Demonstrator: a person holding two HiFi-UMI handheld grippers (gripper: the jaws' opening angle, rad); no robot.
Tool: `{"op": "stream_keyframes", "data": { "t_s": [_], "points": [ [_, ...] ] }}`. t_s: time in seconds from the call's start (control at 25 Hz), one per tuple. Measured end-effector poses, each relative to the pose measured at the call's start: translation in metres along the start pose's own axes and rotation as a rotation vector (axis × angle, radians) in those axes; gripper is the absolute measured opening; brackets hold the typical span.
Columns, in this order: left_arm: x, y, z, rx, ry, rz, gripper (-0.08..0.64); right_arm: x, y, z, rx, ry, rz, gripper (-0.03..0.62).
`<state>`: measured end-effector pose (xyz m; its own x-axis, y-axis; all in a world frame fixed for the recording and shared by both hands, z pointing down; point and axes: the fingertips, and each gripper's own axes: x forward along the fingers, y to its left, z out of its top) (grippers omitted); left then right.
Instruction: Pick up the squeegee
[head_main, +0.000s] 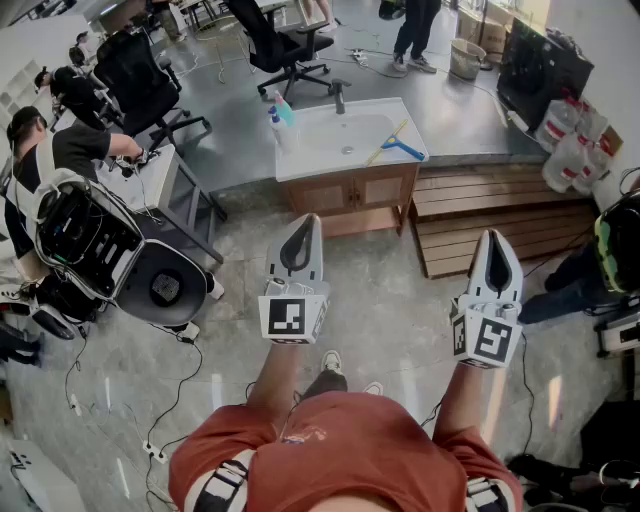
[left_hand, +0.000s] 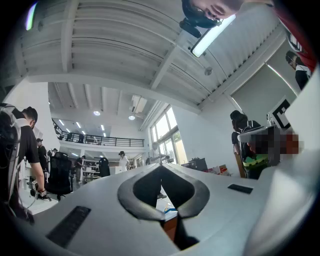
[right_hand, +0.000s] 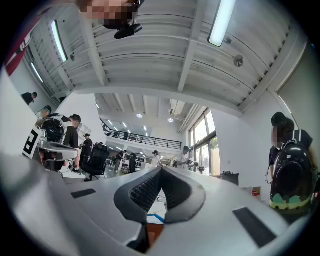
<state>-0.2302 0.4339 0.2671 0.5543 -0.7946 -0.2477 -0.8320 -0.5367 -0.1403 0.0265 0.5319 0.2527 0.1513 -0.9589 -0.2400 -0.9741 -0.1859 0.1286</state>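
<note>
A large open workshop had a grey, polished floor (head_main: 400, 320) strewn with cables. At the bottom centre of the head view was the red shirt (head_main: 345, 450) of the person holding the tools, both bare forearms stretched forward. The left tool (head_main: 303, 228) sat left of centre and the right tool (head_main: 495, 242) at lower right, each white with a black-and-white marker cube at its base, side by side and well apart.

In the left gripper view the left tool (left_hand: 161, 166) had its jaws brought together at the tips, with nothing between them. In the right gripper view the right tool (right_hand: 161, 170) was likewise closed tip to tip and gripped nothing.

Beyond the tools, above centre in the head view, stood a wooden cabinet (head_main: 350, 192) with a white washbasin top. The squeegee (head_main: 400, 146), blue with a yellow handle, lay on the right end of that top, well ahead of both tools and untouched. It also showed as a blue streak low through the gap in the right gripper view (right_hand: 156, 217). A spray bottle (head_main: 281, 110) stood at the basin's left end. Wooden pallets (head_main: 490, 215) lay just right of the cabinet. Black office chairs (head_main: 290, 45) stood further back, at upper left and top centre.
</note>
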Motion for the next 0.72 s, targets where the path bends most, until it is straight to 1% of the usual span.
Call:
{"op": "stream_keyframes", "data": {
  "t_s": [0.12, 0.36, 0.52, 0.72],
  "points": [
    [0.000, 0.016, 0.003, 0.001, -0.016, -0.020, 0.018, 0.006, 0.016, 0.005, -0.001, 0.004, -0.011, 0.008],
    [0.002, 0.048, 0.009, -0.006, -0.014, -0.039, 0.018, 0.025, 0.054, 0.013, -0.006, 0.008, 0.004, 0.008],
    [0.010, 0.074, 0.001, -0.020, -0.008, -0.037, 0.018, 0.046, 0.074, 0.006, 0.007, 0.013, 0.001, 0.008],
    [0.023, 0.117, -0.007, -0.028, -0.016, -0.023, 0.018, 0.079, 0.104, 0.003, 0.010, 0.010, 0.010, 0.008]
  ]
}}
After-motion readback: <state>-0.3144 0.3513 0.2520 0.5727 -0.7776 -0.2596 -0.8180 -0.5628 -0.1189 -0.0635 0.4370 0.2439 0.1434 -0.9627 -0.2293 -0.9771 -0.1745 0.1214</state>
